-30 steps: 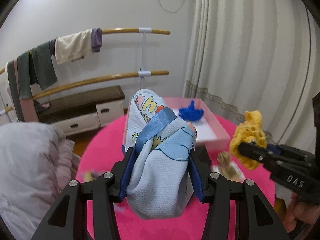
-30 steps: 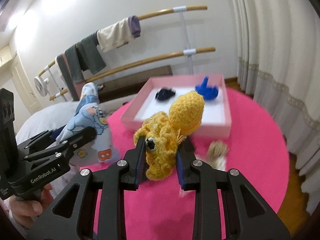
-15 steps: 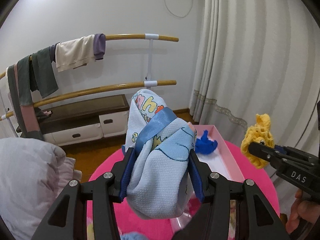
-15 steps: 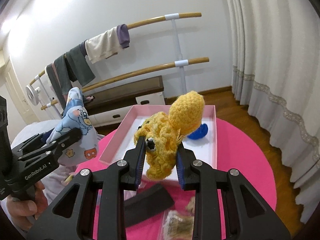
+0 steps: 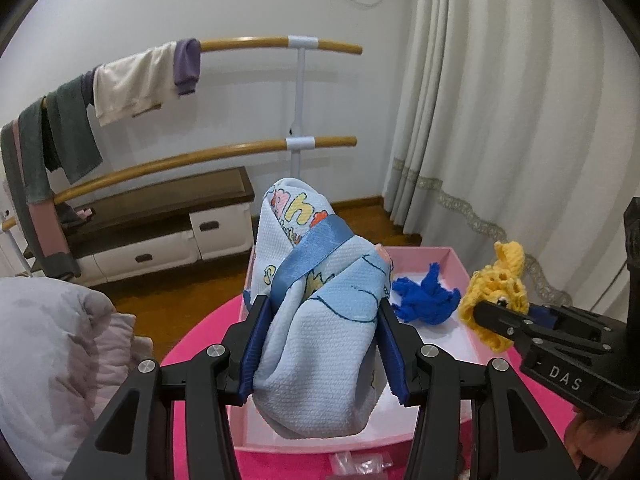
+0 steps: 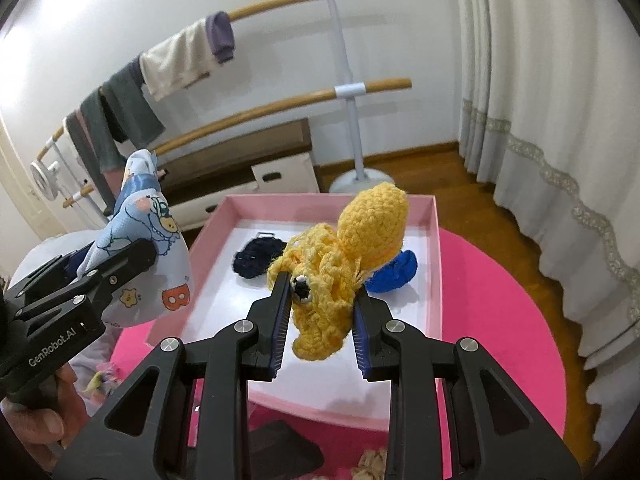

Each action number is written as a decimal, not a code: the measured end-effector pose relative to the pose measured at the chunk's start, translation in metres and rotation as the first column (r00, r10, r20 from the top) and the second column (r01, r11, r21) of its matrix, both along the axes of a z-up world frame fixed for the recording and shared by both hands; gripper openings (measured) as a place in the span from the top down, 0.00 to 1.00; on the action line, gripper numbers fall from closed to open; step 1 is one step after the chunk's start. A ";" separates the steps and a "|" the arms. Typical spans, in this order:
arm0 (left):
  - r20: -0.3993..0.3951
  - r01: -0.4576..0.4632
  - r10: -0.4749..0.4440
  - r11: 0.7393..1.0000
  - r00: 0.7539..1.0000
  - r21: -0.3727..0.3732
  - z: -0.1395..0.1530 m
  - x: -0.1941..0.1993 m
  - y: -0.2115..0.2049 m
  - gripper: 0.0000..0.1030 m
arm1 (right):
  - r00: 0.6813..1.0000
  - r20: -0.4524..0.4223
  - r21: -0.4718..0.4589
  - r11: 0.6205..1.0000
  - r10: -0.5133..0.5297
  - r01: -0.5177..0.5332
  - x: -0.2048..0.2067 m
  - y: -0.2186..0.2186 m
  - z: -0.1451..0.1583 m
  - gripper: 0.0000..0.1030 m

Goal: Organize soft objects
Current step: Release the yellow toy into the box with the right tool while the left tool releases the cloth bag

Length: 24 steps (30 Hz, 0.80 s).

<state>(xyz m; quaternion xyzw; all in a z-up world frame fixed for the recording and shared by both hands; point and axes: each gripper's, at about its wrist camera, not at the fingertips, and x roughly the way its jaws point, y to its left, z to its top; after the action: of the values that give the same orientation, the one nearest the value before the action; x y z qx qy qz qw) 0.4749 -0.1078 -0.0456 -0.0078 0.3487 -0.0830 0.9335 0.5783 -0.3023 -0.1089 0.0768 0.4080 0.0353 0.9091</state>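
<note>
1. the left gripper [image 5: 322, 350] is clamped on a blue printed cloth [image 5: 320, 320], which is held bunched between the jaws, above the near left part of the pink box [image 6: 435, 264].
2. the right gripper [image 6: 320, 320] is clenched on a yellow crochet toy [image 6: 344, 264], which is carried over the middle of the box; it is not seen to touch the white floor inside.
3. two soft things are already lodged in the box: a blue crochet piece [image 5: 426, 300] toward the far right, and a dark knitted piece [image 6: 258, 258] toward the far left.
4. so the job is judged to be well under way: two items stowed, two in the air, neither yet let go.
5. more is left on the pink table [image 6: 500, 320]: a black flat thing [image 6: 288, 452] and a tan scrap [image 6: 370, 466] at the near edge, and small pale bits [image 6: 102, 376] at the left; what these are cannot be told.
6. a release over the open white floor is what seems called for, with room kept between the pieces.
</note>
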 end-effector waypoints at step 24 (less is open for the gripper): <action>-0.033 -0.047 0.048 0.998 0.998 0.048 -0.023 0.154 -0.032 0.00 | 0.992 -0.057 -0.003 0.994 -0.110 0.110 0.019 -0.022 -0.022 0.00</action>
<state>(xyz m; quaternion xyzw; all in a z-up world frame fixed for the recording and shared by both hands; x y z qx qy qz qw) 0.6294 -0.1394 -0.0691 0.0044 0.3659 -0.0523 0.9292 0.5974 -0.3245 -0.1308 0.1002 0.4287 -0.0171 0.8977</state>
